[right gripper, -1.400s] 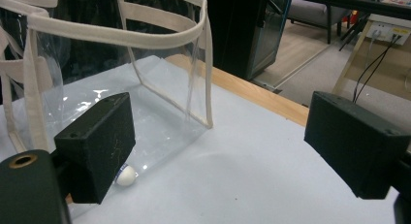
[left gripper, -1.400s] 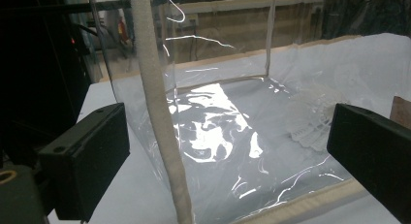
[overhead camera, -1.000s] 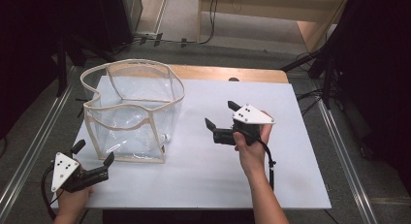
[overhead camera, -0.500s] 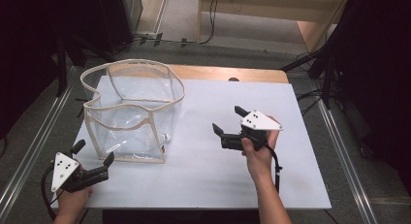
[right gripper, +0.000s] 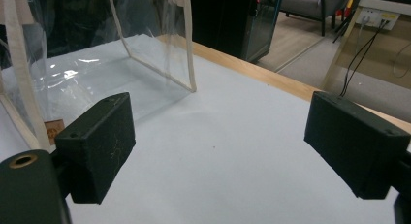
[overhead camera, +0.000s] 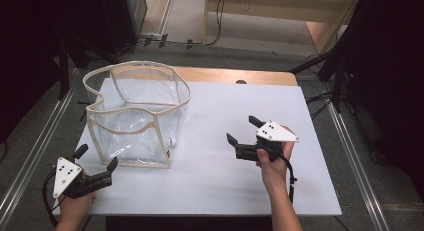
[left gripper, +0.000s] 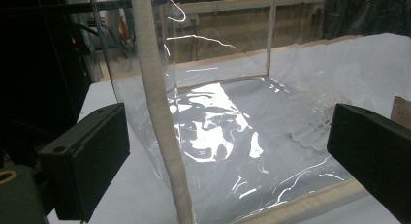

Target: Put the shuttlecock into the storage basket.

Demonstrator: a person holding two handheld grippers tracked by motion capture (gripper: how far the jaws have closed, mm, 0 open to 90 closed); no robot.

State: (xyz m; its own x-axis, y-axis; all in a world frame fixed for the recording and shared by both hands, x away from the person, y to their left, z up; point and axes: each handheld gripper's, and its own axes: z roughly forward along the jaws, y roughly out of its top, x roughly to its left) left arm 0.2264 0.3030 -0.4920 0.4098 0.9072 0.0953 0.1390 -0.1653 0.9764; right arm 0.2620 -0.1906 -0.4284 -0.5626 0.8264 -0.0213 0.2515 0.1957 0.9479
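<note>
A clear plastic bag [overhead camera: 135,116] with cream fabric trim stands open on the left half of the white table [overhead camera: 220,191]. Inside it, low at the right, lies a small white ribbed item [left gripper: 315,120]. My left gripper [overhead camera: 96,160] is at the table's near left corner, open, its jaws pointing at the bag's front corner seam [left gripper: 160,127] without touching it. My right gripper [overhead camera: 243,132] hovers open over the right middle of the table, aimed left toward the bag [right gripper: 97,54], nothing between its jaws.
A wooden strip [overhead camera: 235,76] runs along the table's far edge. Metal rails [overhead camera: 350,151] flank the table on both sides. Dark equipment and cables [overhead camera: 340,66] stand beyond the right side. A chair and floor cables [right gripper: 358,20] are far back.
My right gripper has drifted right and toward the near edge, away from the bag. The left gripper and the bag have stayed put.
</note>
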